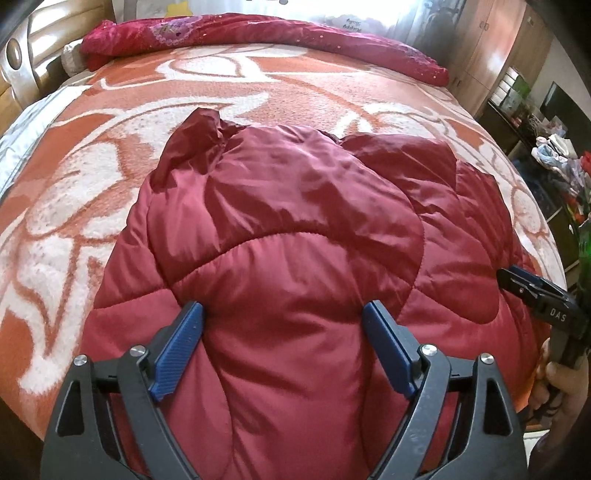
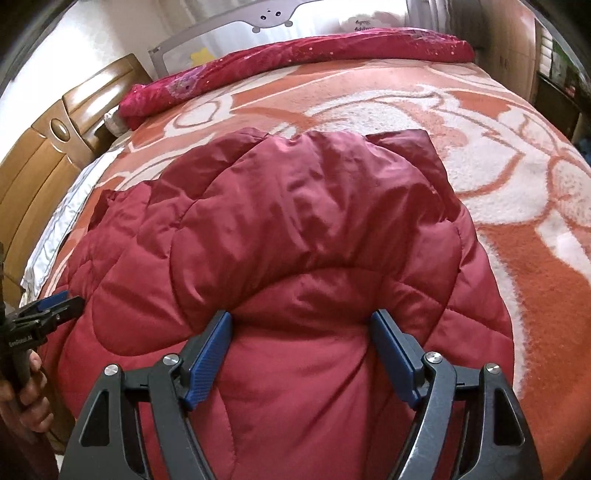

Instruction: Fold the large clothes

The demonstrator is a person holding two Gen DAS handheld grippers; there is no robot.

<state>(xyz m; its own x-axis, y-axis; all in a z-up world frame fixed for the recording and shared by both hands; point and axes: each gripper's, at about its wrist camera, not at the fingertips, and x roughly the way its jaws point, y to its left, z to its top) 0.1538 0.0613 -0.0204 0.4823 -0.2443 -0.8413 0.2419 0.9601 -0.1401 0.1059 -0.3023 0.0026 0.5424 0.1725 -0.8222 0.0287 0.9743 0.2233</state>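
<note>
A dark red quilted puffer jacket lies on the bed, folded into a thick bundle; it also shows in the right wrist view. My left gripper is open, its blue-padded fingers straddling a bulge of the jacket's near part. My right gripper is open the same way over the jacket's near edge, fingers on either side of a padded fold. Each gripper shows at the edge of the other view: the right one, the left one.
The bed has an orange and white patterned blanket. A rolled magenta quilt lies along the far side. A wooden headboard stands at the left. Wardrobes and cluttered shelves are at the right.
</note>
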